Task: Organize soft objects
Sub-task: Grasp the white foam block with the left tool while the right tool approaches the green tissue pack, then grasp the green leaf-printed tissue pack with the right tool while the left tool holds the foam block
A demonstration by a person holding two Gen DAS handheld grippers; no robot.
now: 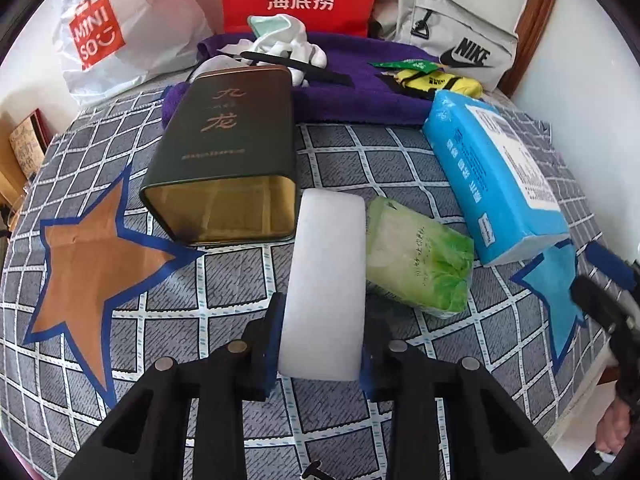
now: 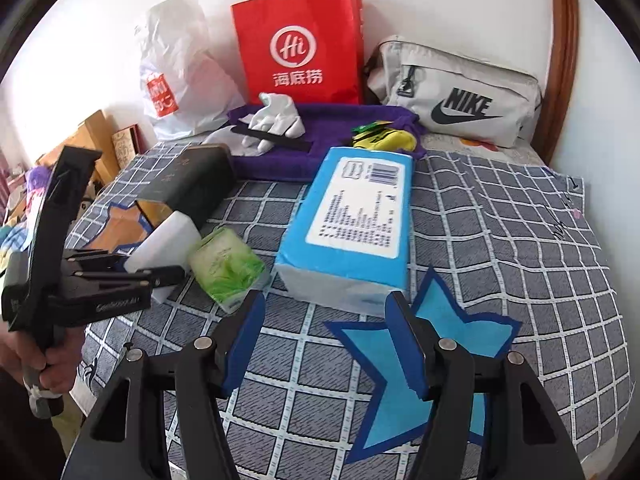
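Left wrist view: the white sponge [image 1: 325,280] is clamped by the left gripper [image 1: 320,344], just near of the open tin [image 1: 224,160]; little appears sorted yet, with the green tissue pack [image 1: 420,256] lying beside it.

Right wrist view: the right gripper [image 2: 324,340] is held parted and empty, just near of the blue tissue pack [image 2: 356,220]; open bedspread [image 2: 520,240] is seen rightward.

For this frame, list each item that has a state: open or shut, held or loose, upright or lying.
Left gripper: shut on the white sponge.
White sponge: held between the jaws, far end by the tin's mouth.
Right gripper: open, nothing between the jaws.
Dark tin: lying on its side, open, lidless.
Blue tissue pack: lying flat, sealed.
Green tissue pack: lying loose.
Red paper bag: upright.
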